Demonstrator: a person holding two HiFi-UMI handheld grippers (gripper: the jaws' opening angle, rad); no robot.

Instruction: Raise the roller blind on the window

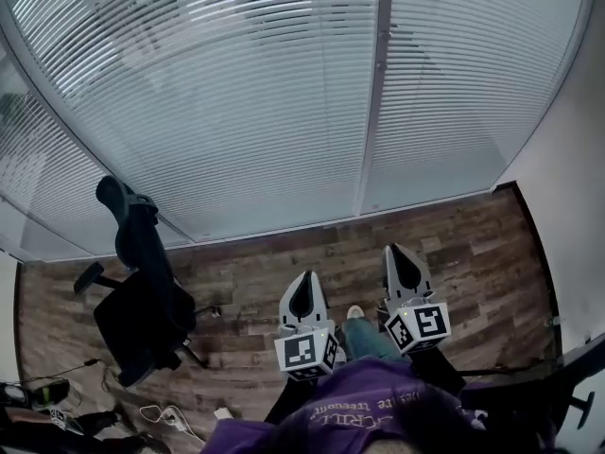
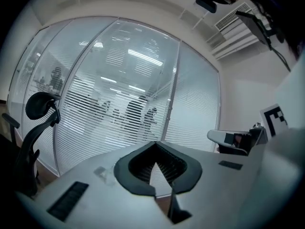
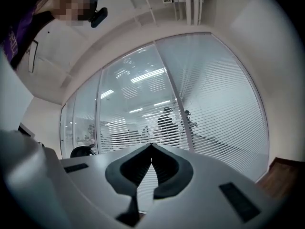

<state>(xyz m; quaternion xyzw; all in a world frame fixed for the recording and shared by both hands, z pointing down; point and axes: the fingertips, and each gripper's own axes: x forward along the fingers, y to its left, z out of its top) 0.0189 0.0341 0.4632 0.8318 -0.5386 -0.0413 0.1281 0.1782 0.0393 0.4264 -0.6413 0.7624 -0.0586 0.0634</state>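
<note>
Here, closest in, the person is holding out the left gripper (image 1: 302,280) and the right gripper (image 1: 395,252) side by side over one foot (image 1: 354,312), both pointing level at the window. Each gripper's own view is showing its jaws pressed together at the tips, with nothing pinched between them. The slats showing behind the closed tips are lying well beyond them, not in their grasp.

Under the grippers the wooden floor (image 1: 473,253) is running forward to the foot of the glass. An office chair (image 1: 142,291) is standing off to the left near the window, with loose cables (image 1: 161,414) lying behind it at the frame's lower left corner.

Farthest off, the blind (image 1: 236,93) is hanging fully lowered, its horizontal slats covering the glass down to floor level. Neither gripper is touching it, and I cannot make out any pull cord or chain in these views.

So the task is looking barely begun: judging by this, the approach is under way. Finding the control, gripping it and raising the blind are all still to come.

Counting up: two grippers, one foot in view, one chair, one tangle of cables, and one upright post (image 1: 377,93) splitting the blind ahead into two broad panels, with more slatted glass curving off at the left edge.
</note>
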